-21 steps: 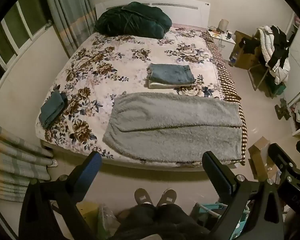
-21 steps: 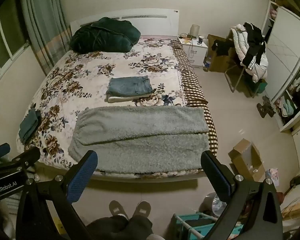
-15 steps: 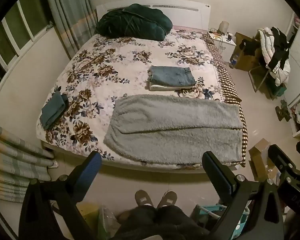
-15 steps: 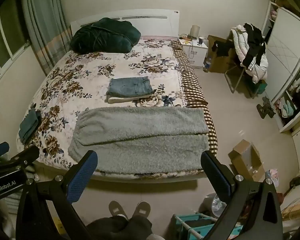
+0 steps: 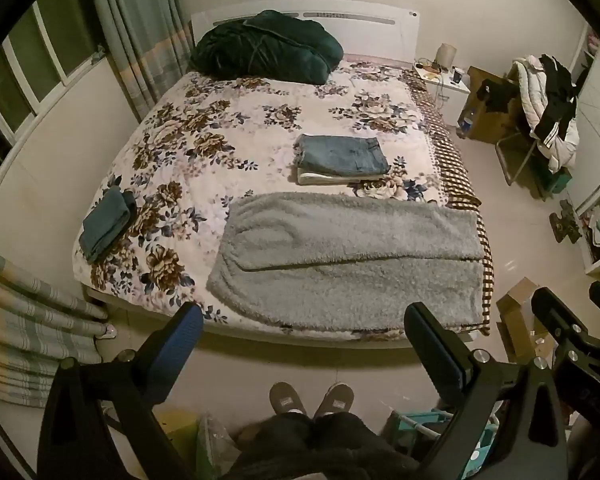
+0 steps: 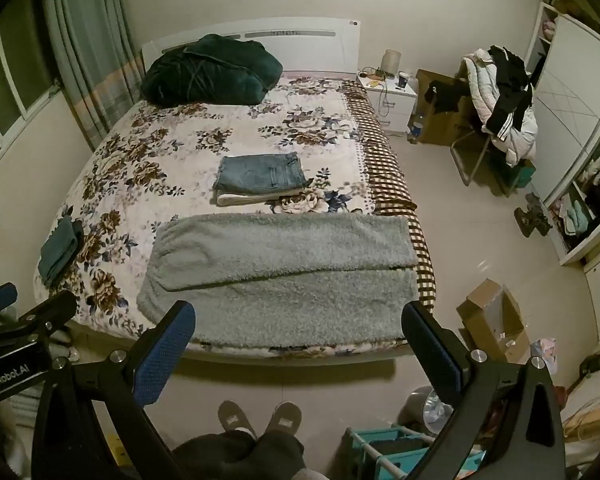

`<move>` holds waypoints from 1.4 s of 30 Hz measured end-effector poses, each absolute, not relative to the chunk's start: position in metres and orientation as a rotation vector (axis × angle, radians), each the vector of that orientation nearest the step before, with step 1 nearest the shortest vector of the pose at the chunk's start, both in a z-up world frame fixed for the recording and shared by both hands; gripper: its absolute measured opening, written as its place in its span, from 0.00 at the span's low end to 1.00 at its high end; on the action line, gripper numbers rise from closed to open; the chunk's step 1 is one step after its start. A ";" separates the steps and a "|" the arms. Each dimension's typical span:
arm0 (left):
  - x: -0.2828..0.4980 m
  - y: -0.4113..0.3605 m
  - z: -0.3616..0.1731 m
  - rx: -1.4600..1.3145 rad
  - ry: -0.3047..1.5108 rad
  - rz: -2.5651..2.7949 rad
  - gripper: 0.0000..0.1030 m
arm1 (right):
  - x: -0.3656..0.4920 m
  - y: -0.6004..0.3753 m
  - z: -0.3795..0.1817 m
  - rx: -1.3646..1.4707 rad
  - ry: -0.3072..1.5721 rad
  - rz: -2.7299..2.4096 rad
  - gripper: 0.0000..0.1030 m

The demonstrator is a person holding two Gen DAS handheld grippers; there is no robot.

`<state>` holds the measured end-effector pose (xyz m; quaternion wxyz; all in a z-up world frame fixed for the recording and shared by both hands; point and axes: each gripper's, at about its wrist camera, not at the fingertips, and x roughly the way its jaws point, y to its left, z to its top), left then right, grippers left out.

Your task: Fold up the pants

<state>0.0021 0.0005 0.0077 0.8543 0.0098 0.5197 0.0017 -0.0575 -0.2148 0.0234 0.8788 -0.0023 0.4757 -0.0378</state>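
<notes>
Pants (image 5: 348,256) lie mid-frame, legs overlapped on bed (image 5: 220,128). Left gripper (image 5: 300,338), right gripper (image 6: 296,336) wide, empty (well short). Risk: thick fleece slipping, fold skewing.

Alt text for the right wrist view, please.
Grey fleece pants lie spread across the foot of a floral bed, one leg folded over the other. The open right gripper hangs above the floor, empty; folded jeans sit behind.
</notes>
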 end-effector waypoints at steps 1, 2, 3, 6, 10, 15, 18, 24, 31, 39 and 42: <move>0.005 -0.001 0.011 0.020 1.093 0.004 1.00 | -0.057 -0.215 0.024 -0.006 0.991 -0.080 1.00; 0.005 -0.001 0.011 0.020 1.094 0.003 1.00 | -0.058 -0.215 0.024 -0.006 0.990 -0.080 1.00; 0.009 -0.002 0.014 0.019 1.096 0.003 1.00 | -0.057 -0.215 0.023 -0.006 0.990 -0.079 1.00; 0.009 -0.002 0.015 0.019 1.095 0.000 1.00 | -0.056 -0.216 0.022 -0.007 0.988 -0.079 1.00; 0.008 -0.003 0.014 0.018 1.093 0.001 1.00 | -0.055 -0.216 0.022 -0.007 0.988 -0.079 1.00; 0.009 -0.004 0.016 0.018 1.092 0.003 1.00 | -0.056 -0.217 0.022 -0.004 0.986 -0.077 1.00; 0.009 -0.004 0.015 0.020 1.091 0.003 1.00 | -0.056 -0.216 0.022 -0.006 0.987 -0.079 1.00; 0.008 -0.003 0.014 0.018 1.089 0.000 1.00 | -0.056 -0.217 0.022 -0.005 0.985 -0.079 1.00; 0.010 -0.007 0.019 0.017 1.088 -0.002 1.00 | -0.056 -0.217 0.023 -0.005 0.985 -0.078 1.00; 0.016 -0.012 0.024 0.017 1.084 -0.002 1.00 | -0.055 -0.217 0.026 -0.006 0.983 -0.078 1.00; 0.017 -0.013 0.024 0.019 1.084 -0.002 1.00 | -0.055 -0.217 0.026 -0.008 0.983 -0.077 1.00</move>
